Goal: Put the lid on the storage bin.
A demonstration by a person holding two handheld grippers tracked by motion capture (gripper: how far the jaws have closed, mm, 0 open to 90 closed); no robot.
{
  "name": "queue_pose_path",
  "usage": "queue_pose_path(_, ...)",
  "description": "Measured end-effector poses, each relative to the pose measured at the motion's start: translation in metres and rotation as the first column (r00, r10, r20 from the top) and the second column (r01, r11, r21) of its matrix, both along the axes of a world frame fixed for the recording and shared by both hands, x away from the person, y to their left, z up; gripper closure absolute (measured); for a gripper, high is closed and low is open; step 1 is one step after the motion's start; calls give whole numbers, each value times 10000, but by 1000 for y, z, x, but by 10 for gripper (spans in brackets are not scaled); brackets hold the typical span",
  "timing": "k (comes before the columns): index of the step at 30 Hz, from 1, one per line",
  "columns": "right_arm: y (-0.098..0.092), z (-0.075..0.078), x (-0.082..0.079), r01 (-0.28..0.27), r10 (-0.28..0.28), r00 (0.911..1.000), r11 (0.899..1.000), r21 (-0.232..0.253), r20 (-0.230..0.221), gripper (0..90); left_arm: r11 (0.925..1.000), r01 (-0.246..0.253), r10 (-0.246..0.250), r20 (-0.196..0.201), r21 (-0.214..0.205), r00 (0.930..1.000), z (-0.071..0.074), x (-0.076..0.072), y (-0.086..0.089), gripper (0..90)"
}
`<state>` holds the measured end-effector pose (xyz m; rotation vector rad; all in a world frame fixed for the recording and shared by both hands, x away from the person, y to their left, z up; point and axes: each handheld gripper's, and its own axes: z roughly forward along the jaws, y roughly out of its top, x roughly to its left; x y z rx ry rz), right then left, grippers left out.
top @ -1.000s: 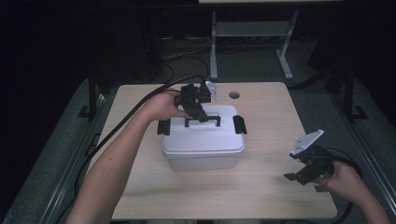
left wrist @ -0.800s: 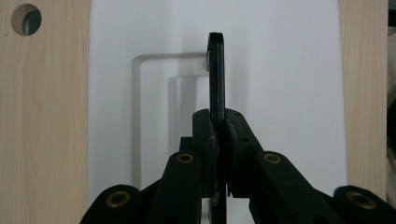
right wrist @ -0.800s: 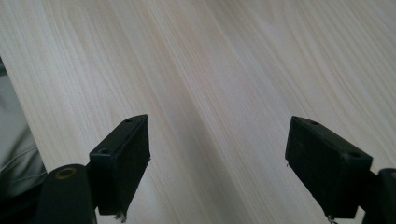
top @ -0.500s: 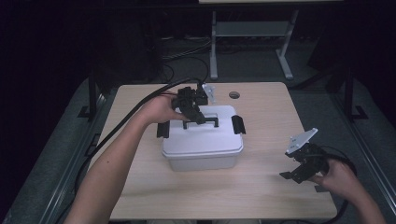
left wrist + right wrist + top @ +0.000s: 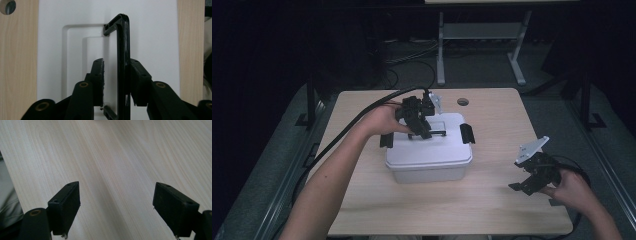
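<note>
White lidded plastic box (image 5: 429, 147) sits mid-table. Left gripper (image 5: 421, 131) over its black carry handle (image 5: 123, 62), jaws just opening, handle between pads unclamped, likely letting go. Right gripper (image 5: 526, 184) parked near right, jaws apart, empty.

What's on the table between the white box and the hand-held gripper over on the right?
Nothing: in the high view only bare wooden table lies between the white box and the right hand-held gripper.
</note>
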<state>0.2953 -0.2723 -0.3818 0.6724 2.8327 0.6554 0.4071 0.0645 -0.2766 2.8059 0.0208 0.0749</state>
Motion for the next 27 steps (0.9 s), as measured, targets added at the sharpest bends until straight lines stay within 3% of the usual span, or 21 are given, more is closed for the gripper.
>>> queue_pose_path(9, 3, -2, 2, -18, 18, 10000, 10000, 8, -42, 213, 9998, -124, 124, 22, -159, 9999, 4, -4, 3, 575)
queue_pose_path(27, 9, -3, 3, -147, 146, 9999, 9999, -91, -88, 213, 9995, -229, 236, 291, -220, 9993, 11, -10, 6, 523)
